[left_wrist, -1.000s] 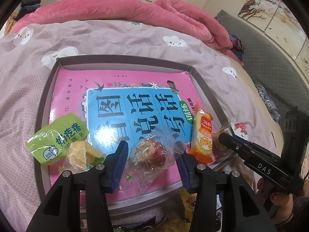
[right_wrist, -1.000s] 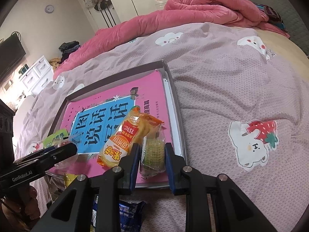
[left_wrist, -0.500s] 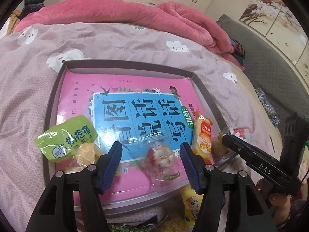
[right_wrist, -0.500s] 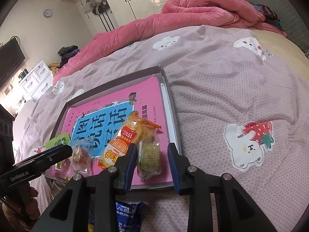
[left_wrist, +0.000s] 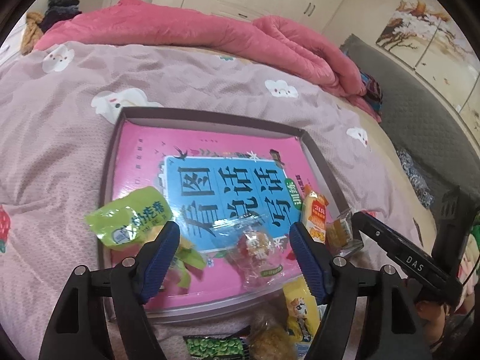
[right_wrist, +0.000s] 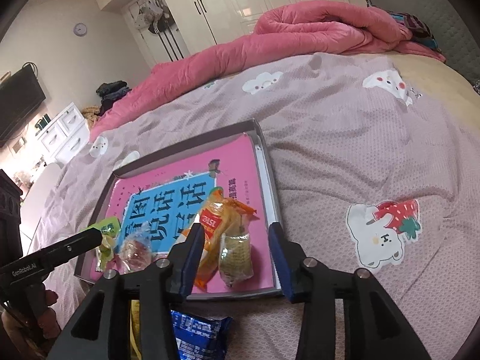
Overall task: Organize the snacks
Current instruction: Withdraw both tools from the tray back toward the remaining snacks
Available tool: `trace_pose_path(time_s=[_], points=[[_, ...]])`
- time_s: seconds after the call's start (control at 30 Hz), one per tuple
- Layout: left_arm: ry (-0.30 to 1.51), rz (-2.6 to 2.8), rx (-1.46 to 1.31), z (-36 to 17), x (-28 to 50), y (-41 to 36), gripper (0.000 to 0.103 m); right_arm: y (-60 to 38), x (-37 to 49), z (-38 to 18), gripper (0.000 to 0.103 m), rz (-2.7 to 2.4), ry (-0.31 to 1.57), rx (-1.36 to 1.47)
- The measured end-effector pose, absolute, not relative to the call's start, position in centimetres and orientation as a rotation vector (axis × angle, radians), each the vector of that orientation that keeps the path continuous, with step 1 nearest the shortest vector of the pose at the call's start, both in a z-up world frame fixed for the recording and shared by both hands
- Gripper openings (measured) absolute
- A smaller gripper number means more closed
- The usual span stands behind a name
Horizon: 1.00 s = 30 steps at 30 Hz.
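Note:
A shallow grey box [left_wrist: 210, 114] with a pink and blue printed sheet lies on the bed. In it lie a green snack pack [left_wrist: 129, 220], a clear-wrapped red snack [left_wrist: 255, 249], an orange pack [left_wrist: 315, 219] and a clear-wrapped yellow cake [right_wrist: 235, 253]. My left gripper [left_wrist: 234, 255] is open above the red snack, not touching it. My right gripper [right_wrist: 237, 261] is open around the yellow cake, jaws apart from it. The orange pack [right_wrist: 219, 225] lies beside the left jaw.
Loose snacks lie in front of the box: a green pea pack [left_wrist: 216, 345], a yellow pack [left_wrist: 300, 309] and a blue pack [right_wrist: 198, 336]. A pink quilt [left_wrist: 195, 33] is heaped at the far side of the bed. The bedsheet [right_wrist: 360, 150] stretches right of the box.
Both grippers opened and drew back. The left let go of the red snack and the right let go of the yellow cake; both now lie in the box.

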State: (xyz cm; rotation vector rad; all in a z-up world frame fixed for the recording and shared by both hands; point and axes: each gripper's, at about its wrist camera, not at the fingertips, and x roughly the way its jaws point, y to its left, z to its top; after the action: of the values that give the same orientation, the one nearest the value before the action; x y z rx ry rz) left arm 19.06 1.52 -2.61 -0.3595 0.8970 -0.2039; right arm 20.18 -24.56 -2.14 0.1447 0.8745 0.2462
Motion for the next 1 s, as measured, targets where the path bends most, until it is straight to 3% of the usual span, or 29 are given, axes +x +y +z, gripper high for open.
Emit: trace_pose_path(time_s=[1.0], points=[[0.858, -0.124, -0.342, -0.3, 14.8, 4.3, 0.078, -23.0, 17.0, 0.0, 0.064, 0.301, 0.797, 0.078]])
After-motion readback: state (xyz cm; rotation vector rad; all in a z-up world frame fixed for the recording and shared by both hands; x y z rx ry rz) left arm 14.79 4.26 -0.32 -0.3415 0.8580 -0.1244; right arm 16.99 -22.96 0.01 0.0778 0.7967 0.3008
